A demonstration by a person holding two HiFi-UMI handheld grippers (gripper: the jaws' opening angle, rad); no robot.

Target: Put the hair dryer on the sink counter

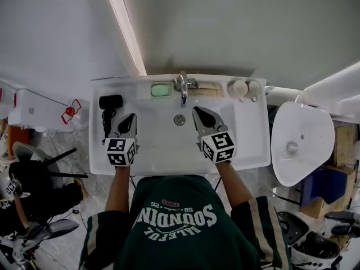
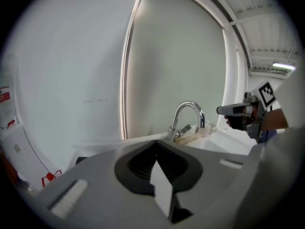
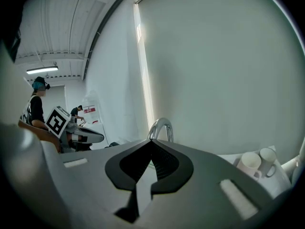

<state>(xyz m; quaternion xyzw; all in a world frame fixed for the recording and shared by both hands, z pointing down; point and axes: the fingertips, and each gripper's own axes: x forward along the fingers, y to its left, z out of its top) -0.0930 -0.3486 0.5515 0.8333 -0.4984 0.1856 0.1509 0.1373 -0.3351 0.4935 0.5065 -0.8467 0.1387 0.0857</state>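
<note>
The black hair dryer (image 1: 110, 102) lies on the left part of the white sink counter (image 1: 247, 145), its handle and cord trailing toward the front. My left gripper (image 1: 131, 118) hovers just right of it, shut and empty, apart from the dryer. In the left gripper view the jaws meet with nothing between them (image 2: 155, 143). My right gripper (image 1: 197, 112) is over the basin right of the drain (image 1: 179, 119), also shut and empty, its jaws closed together (image 3: 152, 142) in the right gripper view.
A chrome faucet (image 1: 182, 86) stands at the back of the basin, with a green soap dish (image 1: 161, 89) to its left and two white cups (image 1: 245, 89) to its right. A separate white basin (image 1: 298, 139) sits right of the counter. The wall rises directly behind.
</note>
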